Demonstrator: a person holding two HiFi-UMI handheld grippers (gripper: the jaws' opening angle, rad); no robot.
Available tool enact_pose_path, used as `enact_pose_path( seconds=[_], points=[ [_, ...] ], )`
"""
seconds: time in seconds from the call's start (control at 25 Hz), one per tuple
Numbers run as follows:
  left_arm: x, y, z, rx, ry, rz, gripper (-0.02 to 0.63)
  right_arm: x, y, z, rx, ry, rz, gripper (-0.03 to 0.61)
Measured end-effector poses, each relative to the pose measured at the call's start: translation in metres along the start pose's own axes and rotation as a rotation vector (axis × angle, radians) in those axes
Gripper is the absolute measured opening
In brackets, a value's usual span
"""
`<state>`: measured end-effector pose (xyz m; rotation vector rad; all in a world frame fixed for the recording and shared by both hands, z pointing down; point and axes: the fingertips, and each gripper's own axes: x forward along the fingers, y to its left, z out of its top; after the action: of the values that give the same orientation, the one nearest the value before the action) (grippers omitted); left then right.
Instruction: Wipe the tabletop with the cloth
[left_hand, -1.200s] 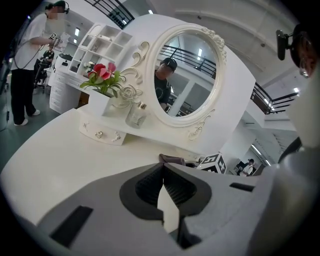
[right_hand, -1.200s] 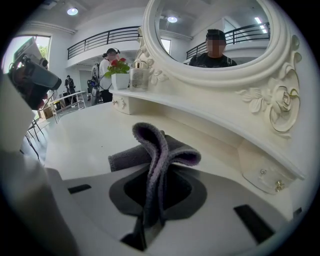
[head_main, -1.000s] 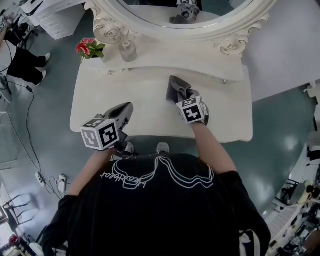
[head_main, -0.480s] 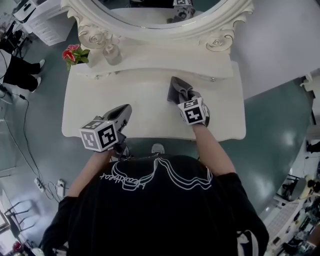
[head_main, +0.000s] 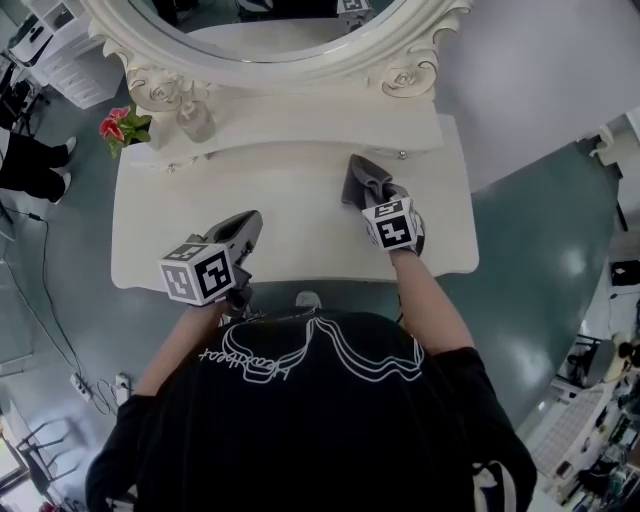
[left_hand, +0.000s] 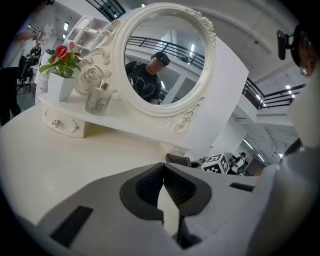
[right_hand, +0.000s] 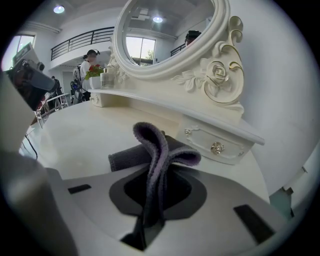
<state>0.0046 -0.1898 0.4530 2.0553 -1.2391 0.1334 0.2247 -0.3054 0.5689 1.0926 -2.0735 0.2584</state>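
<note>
The cloth (head_main: 362, 178) is clamped in the jaws of the right gripper (head_main: 379, 197) and laid on the tabletop (head_main: 290, 215). The left gripper (head_main: 249, 224) is held over the front edge, jaws together, nothing gripped.

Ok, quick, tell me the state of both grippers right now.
Left gripper: shut, nothing between its jaws.
Right gripper: shut on the cloth.
</note>
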Motion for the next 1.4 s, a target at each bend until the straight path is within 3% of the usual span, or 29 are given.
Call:
enact_pose_path(
  seconds=[1.4],
  points=[
    [0.072,-0.033,-0.006,0.034,0.091,-0.105,0.005,-0.055,-0.153,-0.095,0.203,0.064,-0.249,0.048]
  ],
)
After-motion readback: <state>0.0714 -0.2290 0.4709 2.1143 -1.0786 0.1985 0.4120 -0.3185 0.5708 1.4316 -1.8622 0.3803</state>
